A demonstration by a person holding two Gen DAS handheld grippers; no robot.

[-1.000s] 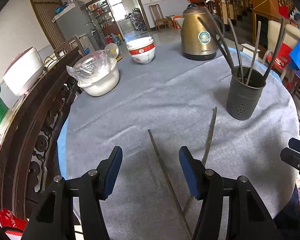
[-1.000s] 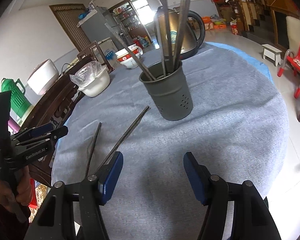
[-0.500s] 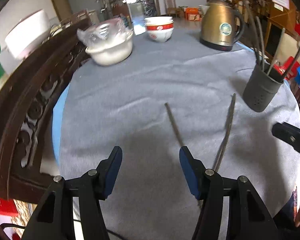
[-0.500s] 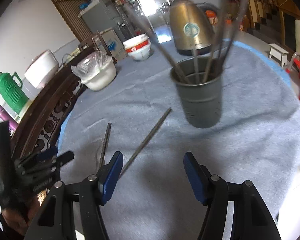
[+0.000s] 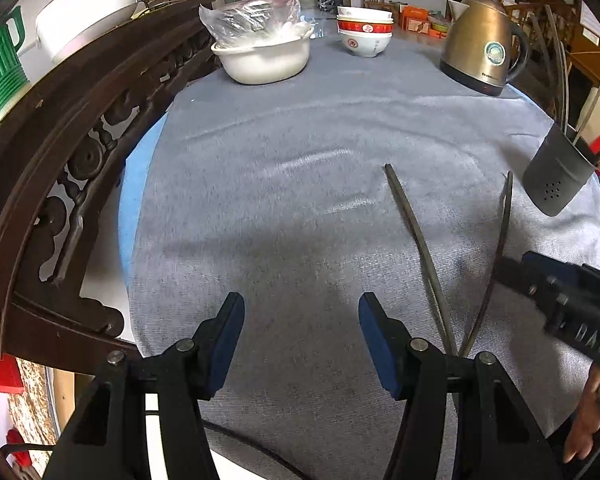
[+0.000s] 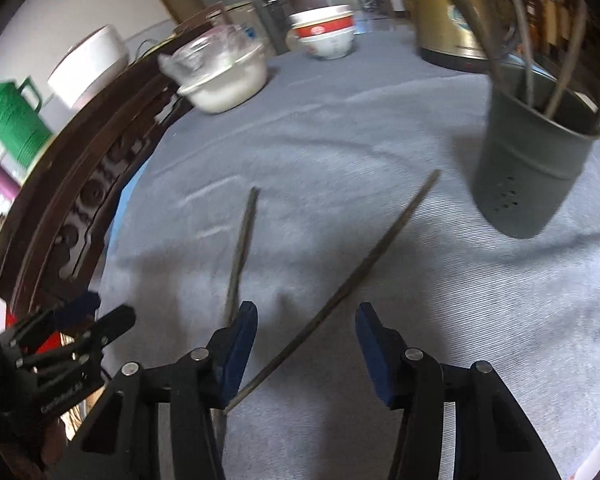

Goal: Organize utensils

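Left gripper (image 5: 300, 336) jaws apart, empty, hovering over the grey tablecloth (image 5: 300, 152). Left wrist view: two loose chopsticks lie flat to its right, the left chopstick (image 5: 416, 236) and the right chopstick (image 5: 500, 240), converging toward the near edge. Dark holder (image 5: 554, 180) stands far right with several sticks in it, count unclear. Behind: one white basin (image 5: 264, 60) with a plastic bag, stacked bowls (image 5: 364, 36), one gold kettle (image 5: 480, 52). Carved wooden rail (image 5: 80, 128) runs along the left. Right gripper (image 5: 560, 300) shows at the right edge, beside the right chopstick.

Right wrist view: right gripper (image 6: 304, 340) jaws apart, nothing clamped. Right chopstick (image 6: 352, 280) runs between the fingers; left chopstick (image 6: 242, 248) sits just outside the left finger. Holder (image 6: 532, 176) upper right, well apart. Left gripper (image 6: 72, 340) at lower left. Green jug (image 6: 14, 124) beyond the rail.
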